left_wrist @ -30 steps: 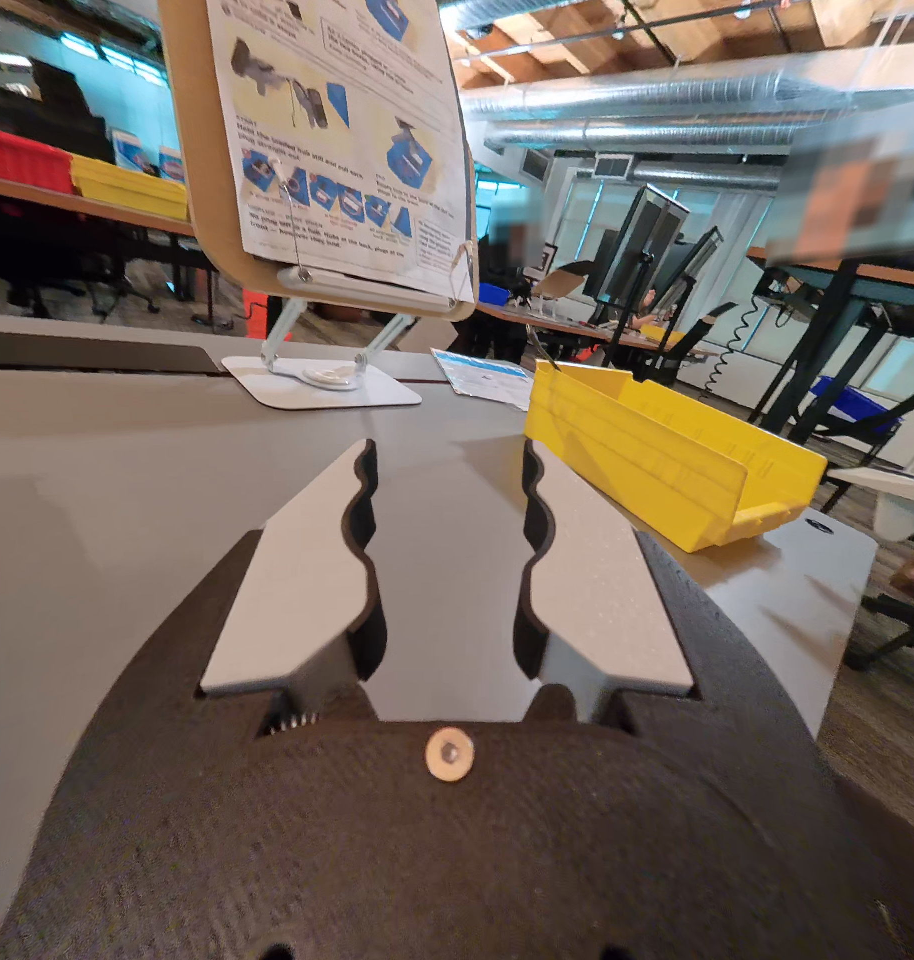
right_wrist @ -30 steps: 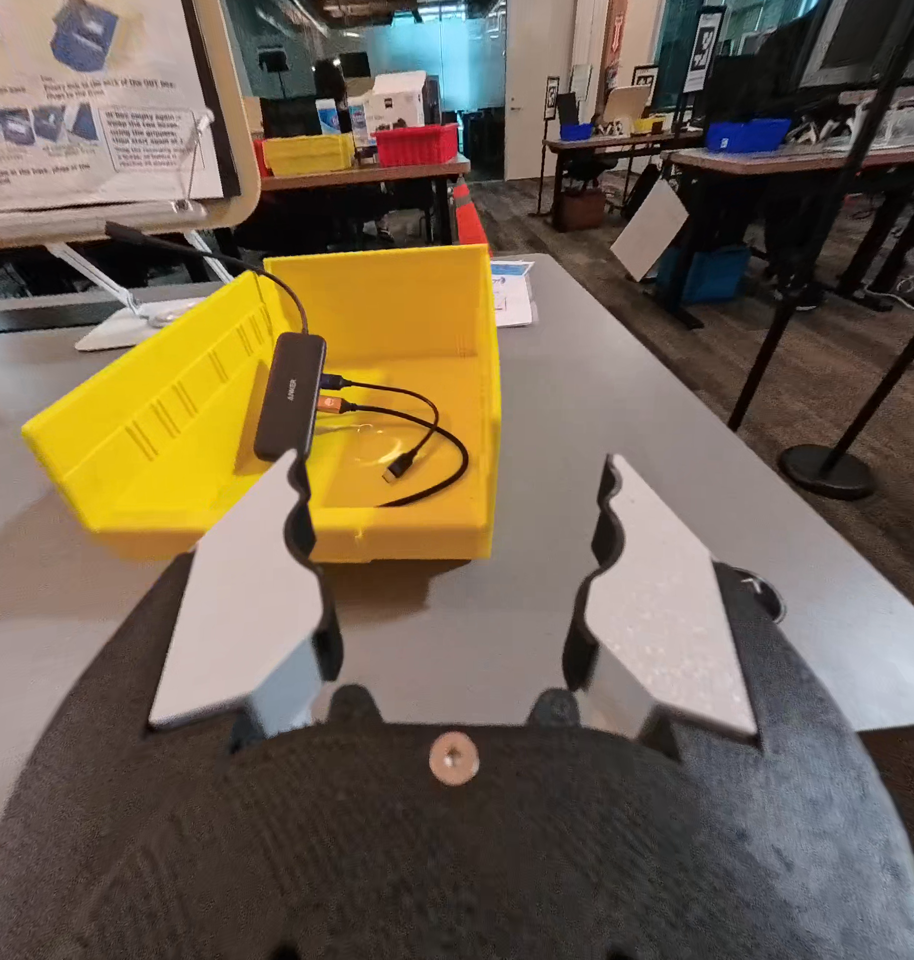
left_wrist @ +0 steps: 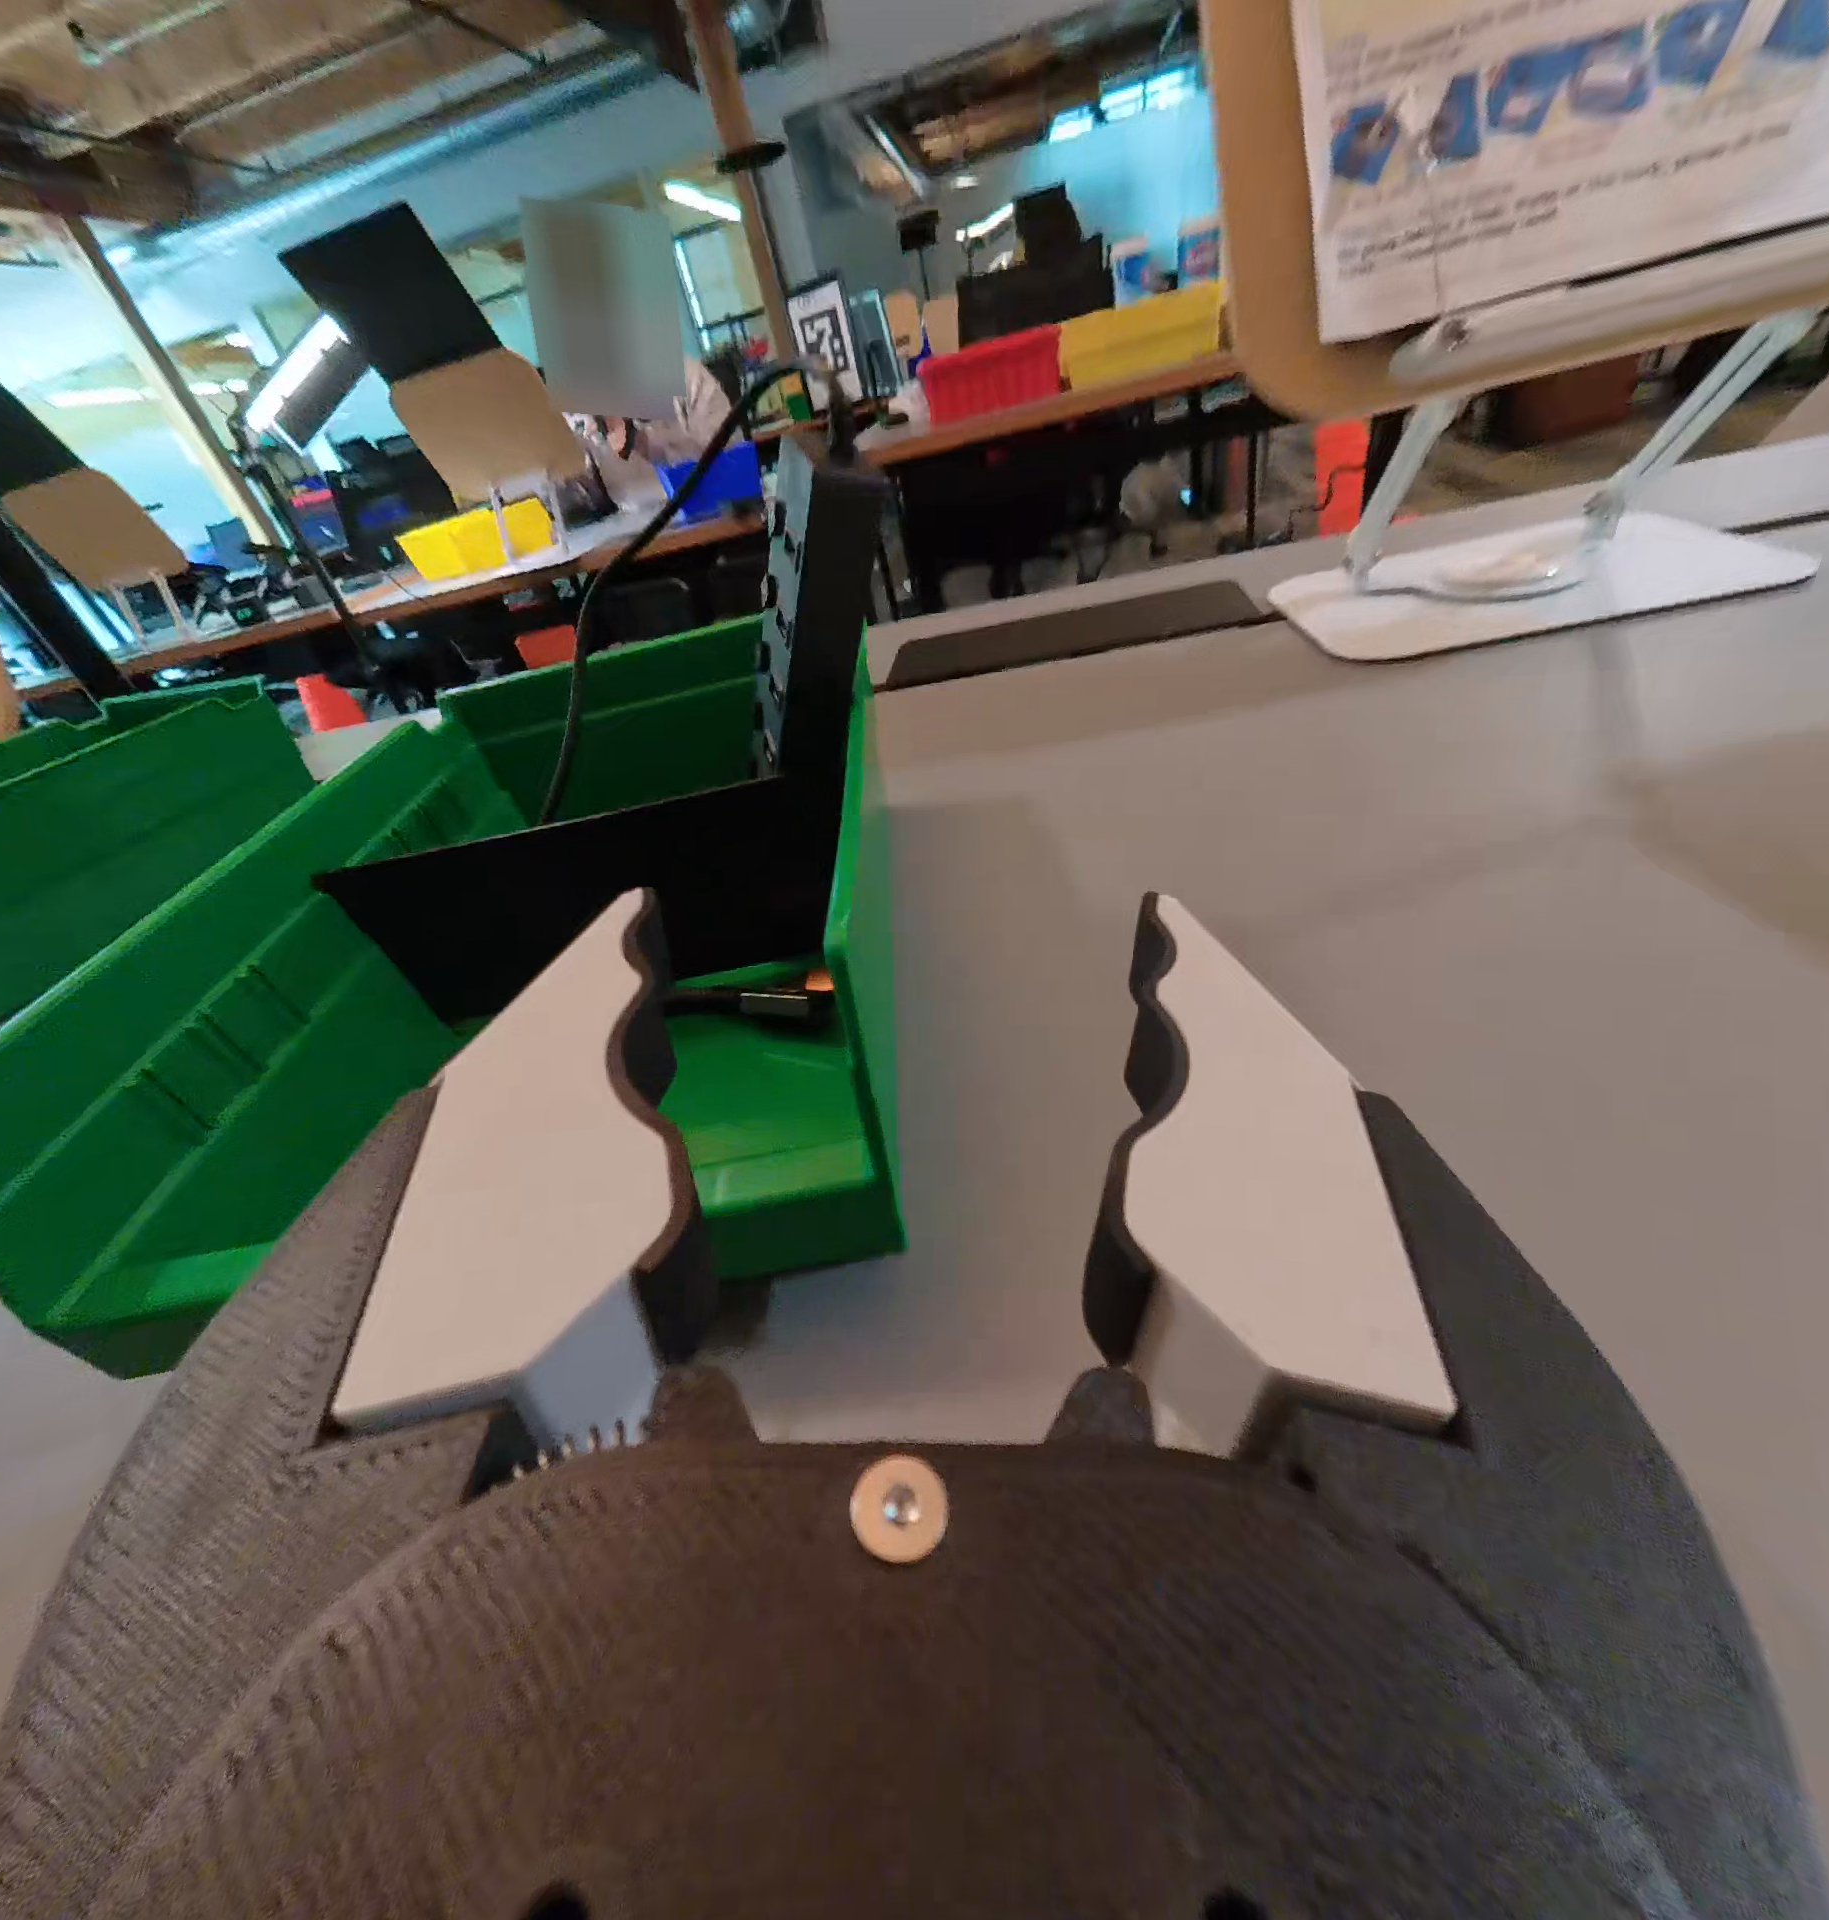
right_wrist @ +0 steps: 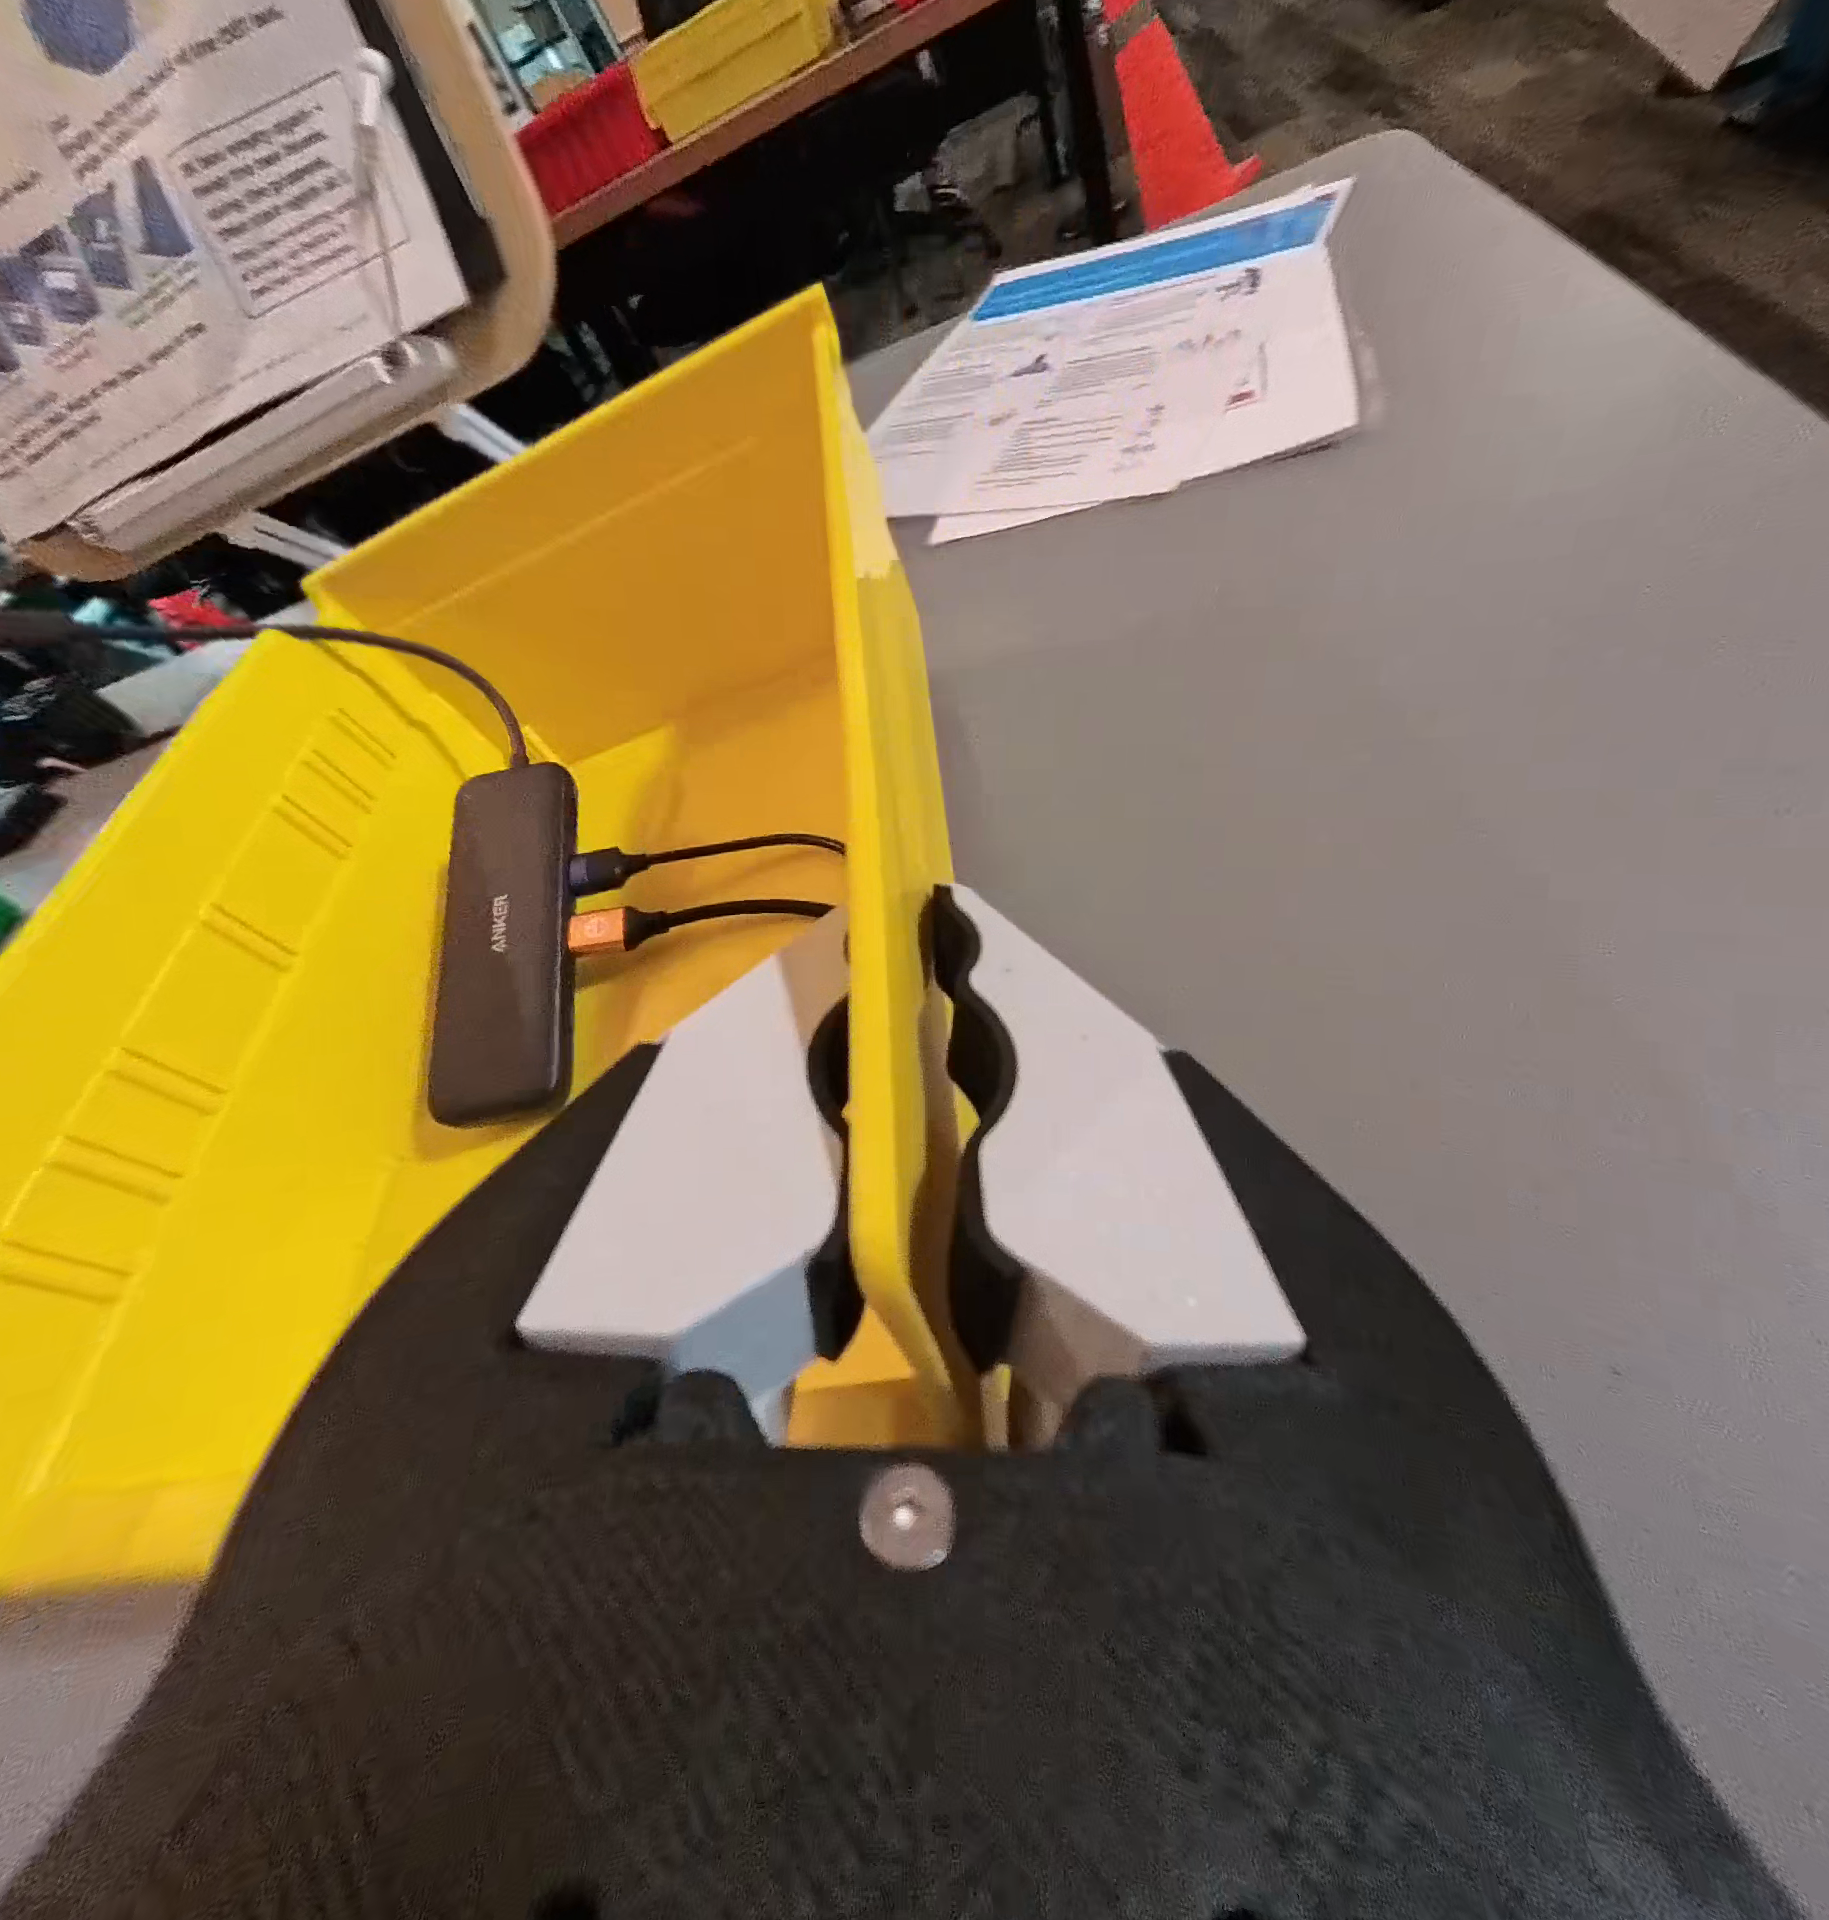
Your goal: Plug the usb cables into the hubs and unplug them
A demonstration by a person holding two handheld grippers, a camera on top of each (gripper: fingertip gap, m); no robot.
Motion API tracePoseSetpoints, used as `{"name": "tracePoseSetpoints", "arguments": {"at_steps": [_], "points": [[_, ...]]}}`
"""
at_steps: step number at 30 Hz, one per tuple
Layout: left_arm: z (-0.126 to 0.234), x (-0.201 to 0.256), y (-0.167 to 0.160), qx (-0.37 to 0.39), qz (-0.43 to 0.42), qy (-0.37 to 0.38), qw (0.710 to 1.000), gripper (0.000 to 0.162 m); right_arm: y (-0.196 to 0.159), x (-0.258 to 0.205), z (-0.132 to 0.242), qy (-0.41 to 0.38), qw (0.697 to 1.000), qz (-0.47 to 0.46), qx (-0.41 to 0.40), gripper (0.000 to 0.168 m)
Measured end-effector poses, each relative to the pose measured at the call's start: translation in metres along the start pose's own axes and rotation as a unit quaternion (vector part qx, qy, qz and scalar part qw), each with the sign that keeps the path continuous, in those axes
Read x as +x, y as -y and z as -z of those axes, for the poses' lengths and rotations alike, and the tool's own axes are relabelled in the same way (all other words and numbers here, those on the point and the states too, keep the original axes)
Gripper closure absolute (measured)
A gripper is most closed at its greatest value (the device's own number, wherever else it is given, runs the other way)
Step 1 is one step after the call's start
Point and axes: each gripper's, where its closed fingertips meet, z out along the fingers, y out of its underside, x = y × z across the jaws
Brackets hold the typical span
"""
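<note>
Left gripper [left_wrist: 894,935]: jaws stand wide apart and hold nothing, poised above the grey worktop [left_wrist: 1409,935]. To the left of the jaws and just ahead sits a green bin [left_wrist: 214,1060], crossed by a black divider [left_wrist: 598,894]. Behind the divider a black multi-port hub [left_wrist: 816,613] stands upright against the bin's right wall, its cable [left_wrist: 619,582] trailing up and out to the left. In front of the divider, between the left finger and the bin's right wall, a loose usb connector [left_wrist: 775,1003] lies on the bin floor. Far ahead and to the right of the jaws a white stand [left_wrist: 1544,571] carries an instruction sheet [left_wrist: 1575,156].

Right gripper [right_wrist: 889,914]: jaws are closed onto the right side wall of the yellow bin [right_wrist: 619,582], one finger inside the bin and one outside. To the left of the jaws a dark flat hub [right_wrist: 505,956] lies on the bin floor. Two cables are plugged into its right edge: one with a dark connector [right_wrist: 603,868], one with an orange connector [right_wrist: 603,932]; both run toward the clamped wall. Ahead and to the right of the jaws printed papers [right_wrist: 1138,364] lie flat on the worktop.
</note>
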Motion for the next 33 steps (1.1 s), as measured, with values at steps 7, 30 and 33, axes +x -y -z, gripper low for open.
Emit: {"name": "tracePoseSetpoints", "arguments": {"at_steps": [7, 30, 33], "points": [[-0.045, -0.016, -0.030, -0.093, 0.002, 0.003, 0.996, 0.092, -0.007, -0.086, 0.006, 0.100, 0.995, -0.002, 0.026, 0.161], [0.023, -0.172, 0.017, -0.071, 0.017, 0.059, 0.996, 0.160, -0.131, -0.429, -0.170, 0.107, 0.992, 0.030, -0.055, 0.158], [0.049, -0.200, 0.032, -0.052, 0.029, 0.084, 0.995, 0.160, -0.149, -0.479, -0.174, 0.083, 0.994, 0.052, -0.047, 0.159]]}}
